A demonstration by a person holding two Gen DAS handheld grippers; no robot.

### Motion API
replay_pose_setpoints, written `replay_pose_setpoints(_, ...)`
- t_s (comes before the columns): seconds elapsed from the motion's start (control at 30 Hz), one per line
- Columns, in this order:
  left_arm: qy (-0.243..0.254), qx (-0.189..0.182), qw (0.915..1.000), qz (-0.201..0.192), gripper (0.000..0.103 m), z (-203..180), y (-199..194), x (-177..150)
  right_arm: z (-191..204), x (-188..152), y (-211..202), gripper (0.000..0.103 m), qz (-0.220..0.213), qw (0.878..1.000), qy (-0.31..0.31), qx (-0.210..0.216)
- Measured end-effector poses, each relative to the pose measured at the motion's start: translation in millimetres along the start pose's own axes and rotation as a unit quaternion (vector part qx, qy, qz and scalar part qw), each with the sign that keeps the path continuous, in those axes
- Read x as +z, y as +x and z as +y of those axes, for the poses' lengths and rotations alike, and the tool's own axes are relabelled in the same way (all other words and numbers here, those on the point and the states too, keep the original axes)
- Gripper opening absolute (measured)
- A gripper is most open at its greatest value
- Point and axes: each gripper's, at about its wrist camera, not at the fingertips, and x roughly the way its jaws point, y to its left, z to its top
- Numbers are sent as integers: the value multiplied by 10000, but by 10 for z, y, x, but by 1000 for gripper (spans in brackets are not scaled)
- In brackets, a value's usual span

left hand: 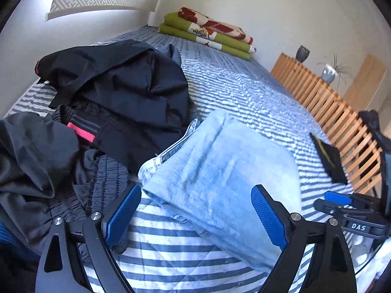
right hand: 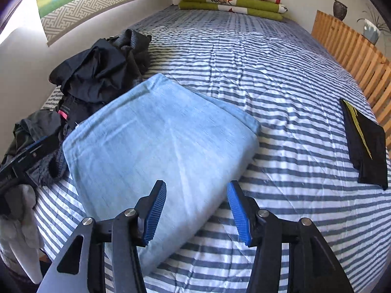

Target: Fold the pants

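Light blue denim pants [left hand: 215, 171] [right hand: 156, 141] lie folded into a thick rectangle on the striped bed. My left gripper [left hand: 195, 217] is open just above their near edge, nothing between its blue pads [left hand: 123, 216]. My right gripper [right hand: 196, 212] is open too, hovering over the near right edge of the folded pants, holding nothing. The right gripper [left hand: 352, 210] also shows at the right edge of the left wrist view, and the left gripper [right hand: 27, 156] at the left edge of the right wrist view.
A heap of black and grey clothes [left hand: 102, 102] [right hand: 97, 73] lies left of the pants by the wall. A folded black garment [right hand: 366, 146] [left hand: 330, 158] lies right, near a wooden slat rail [right hand: 354, 56]. Green and red blankets [right hand: 232, 0] are stacked at the far end. The striped cover [right hand: 268, 73] fills the rest.
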Motion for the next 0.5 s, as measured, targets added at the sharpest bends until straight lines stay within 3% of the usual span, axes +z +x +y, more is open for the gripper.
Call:
replay_pose_setpoints(0.2,76,166,9997,168,96,-1,32,-57,-72,-185,13,48,37,9985,149,-528)
replay_pose_setpoints(0.5,-4,250,9993,279,97,106,4,-72,9,-187,-8,48,-112,9970,230,-729)
